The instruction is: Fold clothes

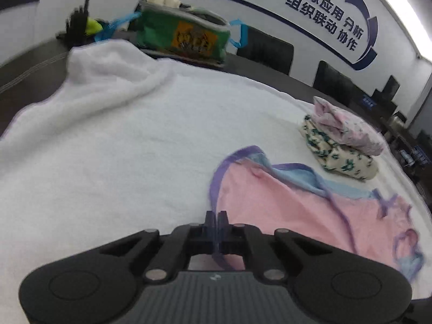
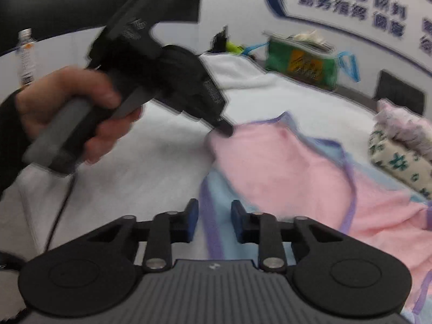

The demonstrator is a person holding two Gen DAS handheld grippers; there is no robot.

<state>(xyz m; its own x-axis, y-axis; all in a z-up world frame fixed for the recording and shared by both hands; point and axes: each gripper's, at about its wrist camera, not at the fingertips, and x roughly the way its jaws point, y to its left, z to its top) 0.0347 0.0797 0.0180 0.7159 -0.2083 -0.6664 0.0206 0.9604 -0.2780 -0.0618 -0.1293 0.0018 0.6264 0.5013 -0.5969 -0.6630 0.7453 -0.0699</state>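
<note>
The left gripper sits at the bottom centre of the left wrist view, its jaws pressed together on the purple edge of a pink garment that spreads across the lower right of the frame. The garment has purple trim and a light blue inner layer, and lies on a white towel covering the bench. In the right wrist view the right gripper is at the bottom centre with its jaws spread, the blue and purple hem of the garment lying between and just beyond them; whether they touch the cloth cannot be told. In the left half of that view a hand in a dark sleeve holds the left gripper, whose tip meets the upper corner of the pink garment. At the right of both views stands a pile of folded clothes, a pale pink piece on top of a cream floral one. A green bag sits at the far edge, upper centre, and a bottle stands at upper left in the right wrist view.
</note>
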